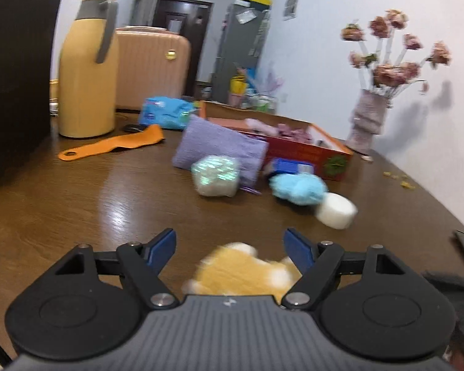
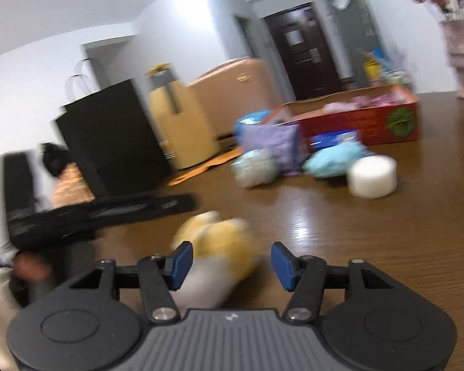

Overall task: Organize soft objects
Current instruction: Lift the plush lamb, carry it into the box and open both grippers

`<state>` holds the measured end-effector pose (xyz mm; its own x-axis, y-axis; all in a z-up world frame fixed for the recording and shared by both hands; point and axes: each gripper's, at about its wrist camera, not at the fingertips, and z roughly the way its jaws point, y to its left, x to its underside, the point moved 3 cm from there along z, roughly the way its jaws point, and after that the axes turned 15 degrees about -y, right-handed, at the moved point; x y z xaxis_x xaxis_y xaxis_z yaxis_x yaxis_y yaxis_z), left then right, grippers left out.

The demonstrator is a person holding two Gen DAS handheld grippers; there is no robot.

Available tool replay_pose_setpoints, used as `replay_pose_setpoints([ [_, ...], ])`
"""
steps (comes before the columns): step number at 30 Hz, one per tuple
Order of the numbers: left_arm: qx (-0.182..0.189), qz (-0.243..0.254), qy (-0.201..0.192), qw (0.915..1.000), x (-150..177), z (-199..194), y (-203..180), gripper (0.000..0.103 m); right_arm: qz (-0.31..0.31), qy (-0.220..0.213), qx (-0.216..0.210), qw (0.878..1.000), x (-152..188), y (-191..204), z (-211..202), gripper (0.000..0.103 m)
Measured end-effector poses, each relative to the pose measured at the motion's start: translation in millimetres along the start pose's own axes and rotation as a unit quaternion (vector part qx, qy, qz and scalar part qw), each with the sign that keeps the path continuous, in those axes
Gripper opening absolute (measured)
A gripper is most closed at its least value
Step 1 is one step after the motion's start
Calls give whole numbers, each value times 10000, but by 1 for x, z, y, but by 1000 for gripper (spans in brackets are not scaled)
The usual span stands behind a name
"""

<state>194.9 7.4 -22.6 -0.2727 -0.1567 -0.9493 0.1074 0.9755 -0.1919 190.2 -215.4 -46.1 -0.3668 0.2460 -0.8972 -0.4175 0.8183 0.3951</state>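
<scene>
My left hand-held gripper (image 1: 230, 249) is spread wide at the bottom of the left wrist view. A plush toy (image 1: 247, 273), yellow and white, lies on the counter (image 1: 92, 204) between the two blue pads (image 1: 162, 247). The right pad is at the toy's edge, but with the blur I cannot tell if it touches; the left pad is clearly apart from it. So this gripper pinches nothing.

My right hand-held gripper (image 2: 230, 262) is about half spread at the bottom of the right wrist view. The same plush toy (image 2: 219, 253) is between its pads (image 2: 181, 264) there. The left pad seems to be against the toy's side and the right pad stands free of it, so it does not pinch either. The toy's long axis runs from the lower middle of this frame toward the upper left, with the yellow end farther away and the pale end near the gripper body. Which end is the head I cannot tell.

Further up the counter, in the middle of both frames, lie a white roll (image 1: 335, 210), a blue fluffy piece (image 1: 297, 188), a shiny pale ball (image 1: 216, 179) and a purple cloth (image 1: 219, 148), which leans on the red box (image 1: 309, 154). At upper left stands a yellow jug (image 1: 86, 71).
</scene>
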Motion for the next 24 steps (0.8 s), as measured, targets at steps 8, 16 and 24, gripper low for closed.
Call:
replay_pose_setpoints([
  [8, 451, 440, 442, 9970, 35, -37, -25, 86, -48, -89, 498, 9987, -13, -18, 12, 57],
  [16, 845, -166, 841, 9927, 45, -22, 3, 52, -498, 470, -348, 9970, -9, 27, 78, 51],
  [24, 67, -467, 554, 9973, 31, -1, 49, 55, 282, 408, 189, 9986, -8, 7, 66, 40],
])
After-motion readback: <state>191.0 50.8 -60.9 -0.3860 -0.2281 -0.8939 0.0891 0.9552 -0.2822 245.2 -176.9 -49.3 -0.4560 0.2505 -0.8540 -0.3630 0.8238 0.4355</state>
